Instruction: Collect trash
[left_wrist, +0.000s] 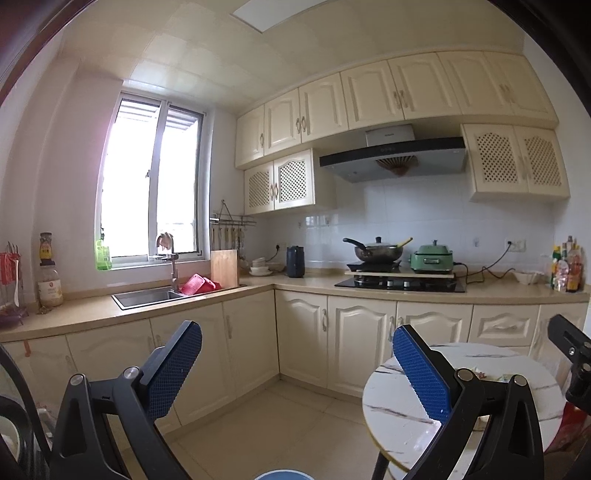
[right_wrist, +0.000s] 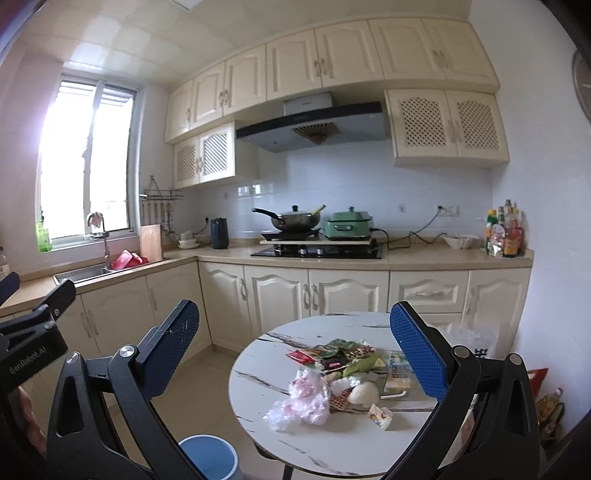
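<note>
A pile of trash (right_wrist: 343, 373) lies on a round white marble-look table (right_wrist: 280, 443): snack wrappers, a crumpled clear plastic bag (right_wrist: 303, 402), a small carton (right_wrist: 380, 415) and a white scrap. A blue bin (right_wrist: 210, 456) stands on the floor left of the table; its rim shows in the left wrist view (left_wrist: 282, 475). My right gripper (right_wrist: 295, 354) is open and empty, held above the table's near side. My left gripper (left_wrist: 297, 369) is open and empty, left of the table (left_wrist: 399, 424), over the floor.
Cream kitchen cabinets run along the back with a sink (left_wrist: 147, 295), a hob with a pan (right_wrist: 295, 219) and a green cooker (right_wrist: 349, 223). Bottles (right_wrist: 506, 229) stand at the counter's right end. A plastic bag (right_wrist: 469, 338) and bottles sit behind the table by the right wall.
</note>
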